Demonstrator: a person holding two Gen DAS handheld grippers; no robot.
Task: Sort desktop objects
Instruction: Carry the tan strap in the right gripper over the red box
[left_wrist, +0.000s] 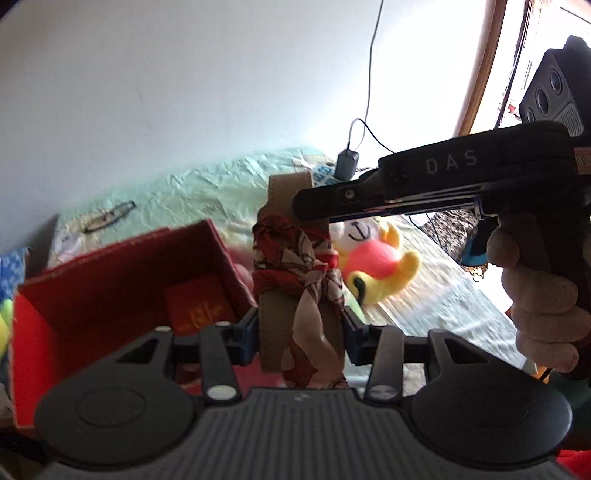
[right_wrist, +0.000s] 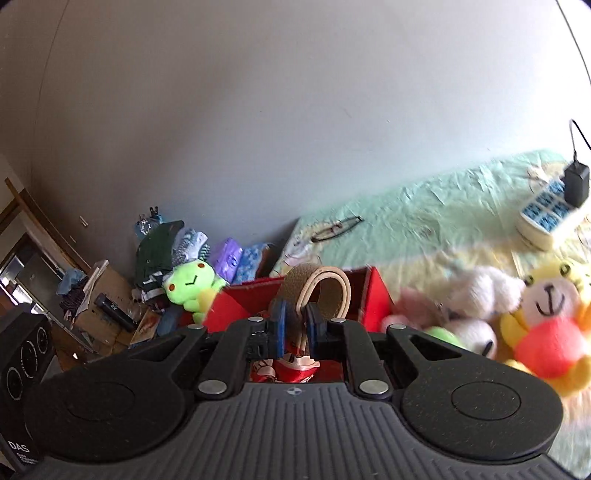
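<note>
Both grippers are on the same thing here: a tan strap (left_wrist: 267, 317) with a red and cream patterned scarf (left_wrist: 314, 280) knotted round it. The left gripper (left_wrist: 301, 341) has its blue pads pressed on either side of the strap and scarf bundle, jaws about mid-width because the bundle fills the gap. The strap stands upright out of those jaws, and its top end disappears behind the right gripper (left_wrist: 314, 199), which comes in from the right side of the left wrist view with a hand (left_wrist: 539, 295) wrapped round its handle.

From the right wrist view, the right gripper (right_wrist: 295, 328) is pinched narrow on the strap (right_wrist: 325, 291), which loops up and over just ahead of its fingertips. A bit of the scarf (right_wrist: 291, 369) shows below, between the pads.

The red box (left_wrist: 122, 273) sits right behind and left of the left gripper, open top, with a red booklet-ish thing (left_wrist: 199, 306) inside, too blurry to say what. A yellow plush (left_wrist: 373, 262) lies just past the bundle to the right, on the pale green cloth (left_wrist: 207, 188). In the right wrist view there's a white plush (right_wrist: 476, 295) beside it, and a green frog plush (right_wrist: 188, 284) off to the left beyond the box. Glasses (left_wrist: 110, 216) sit farther back on the cloth, and a power strip (right_wrist: 546, 218) with a black adapter (right_wrist: 576, 181) is at the far right.
</note>
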